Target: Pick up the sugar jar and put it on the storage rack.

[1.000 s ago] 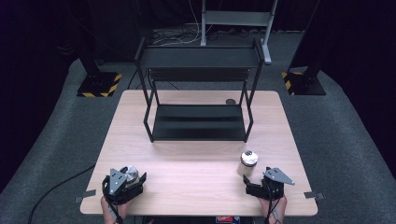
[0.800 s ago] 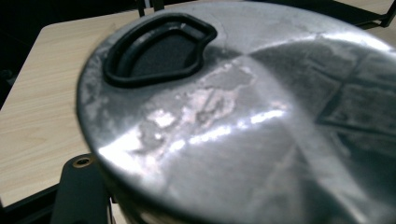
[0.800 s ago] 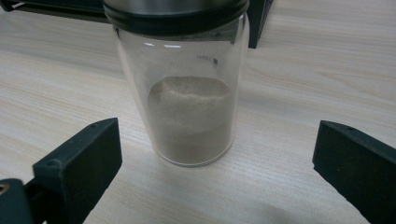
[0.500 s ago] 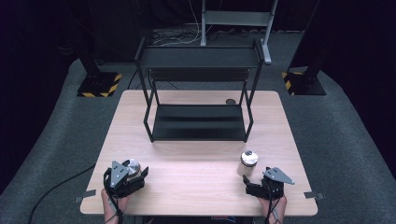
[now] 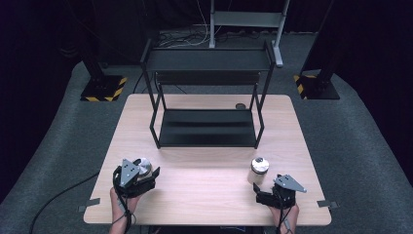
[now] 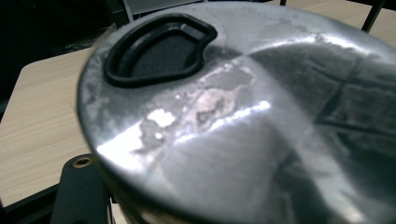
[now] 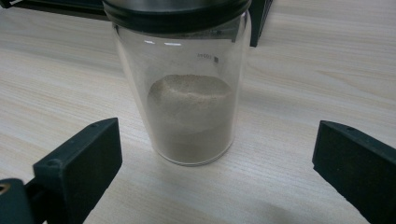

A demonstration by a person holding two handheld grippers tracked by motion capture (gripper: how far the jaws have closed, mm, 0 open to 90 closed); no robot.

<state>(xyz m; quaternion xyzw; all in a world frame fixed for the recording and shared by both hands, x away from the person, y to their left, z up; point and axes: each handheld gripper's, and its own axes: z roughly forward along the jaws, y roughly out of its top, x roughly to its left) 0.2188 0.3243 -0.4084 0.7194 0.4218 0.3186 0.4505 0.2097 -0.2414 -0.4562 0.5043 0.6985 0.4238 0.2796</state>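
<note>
I have a silver-lidded jar (image 6: pixel 243 116) clamped in my left gripper (image 5: pixel 132 176) near the table's (image 5: pixel 204 195) front left corner, its metal lid with a black-rimmed opening close under that gripper's camera. I judge it is bound for the black shelf rack (image 5: pixel 207 126) standing mid-table. My right gripper (image 5: pixel 272 194) waits with jaws wide, framing a glass jar of pale powder (image 7: pixel 189 107) that stands upright between them, untouched.

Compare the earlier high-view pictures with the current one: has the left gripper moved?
Yes. The left gripper, shut on a metal-lidded jar, has shifted up the picture from the table's near edge, toward the black shelf.
</note>
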